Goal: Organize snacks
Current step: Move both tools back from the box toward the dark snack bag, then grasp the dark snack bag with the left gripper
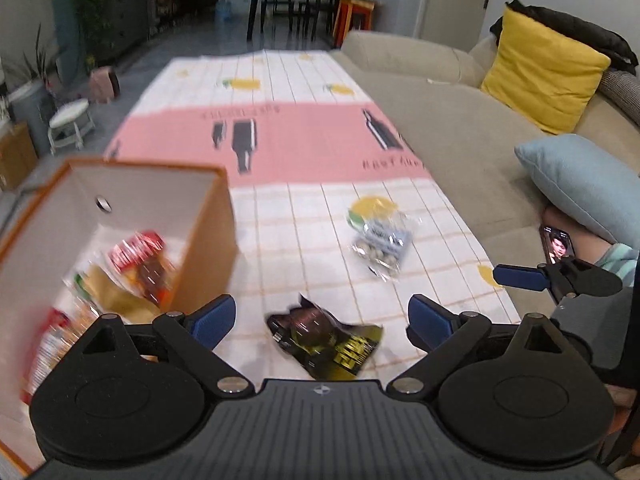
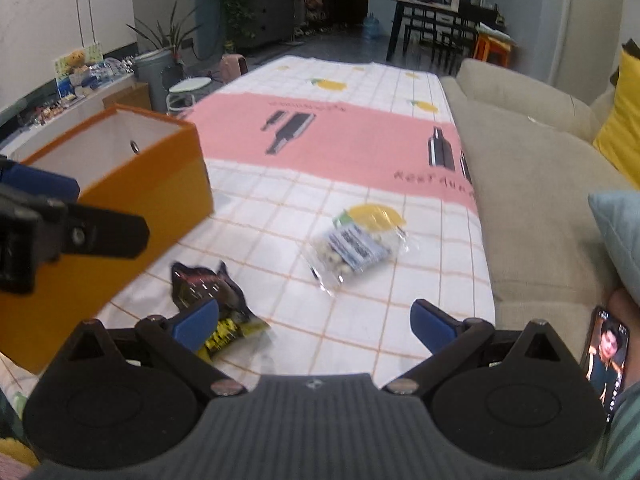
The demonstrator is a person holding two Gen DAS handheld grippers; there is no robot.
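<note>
Both the left claw (image 1: 320, 320) and right claw (image 2: 316, 322) gape wide, holding nothing. On the tabletop (image 1: 304, 216), a dark snack packet (image 1: 324, 340) lies near the front edge. A clear nut bag (image 1: 382, 240) sits farther in, beside the orange box (image 1: 208, 248).

The left wrist view looks forward and down along its own fingers (image 1: 218, 318), low and close over the near end of the surface (image 1: 304, 216), with the open orange box (image 1: 208, 240) at its left edge and the sofa (image 1: 436, 128) on the right. The right wrist view stands just to the right of it, faces the same way, and sees the box (image 2: 168, 184) from outside. Both views share the dark snack packet (image 1: 324, 344) (image 2: 208, 292), the clear nut bag (image 1: 382, 246) (image 2: 356, 248) and the far room.
</note>
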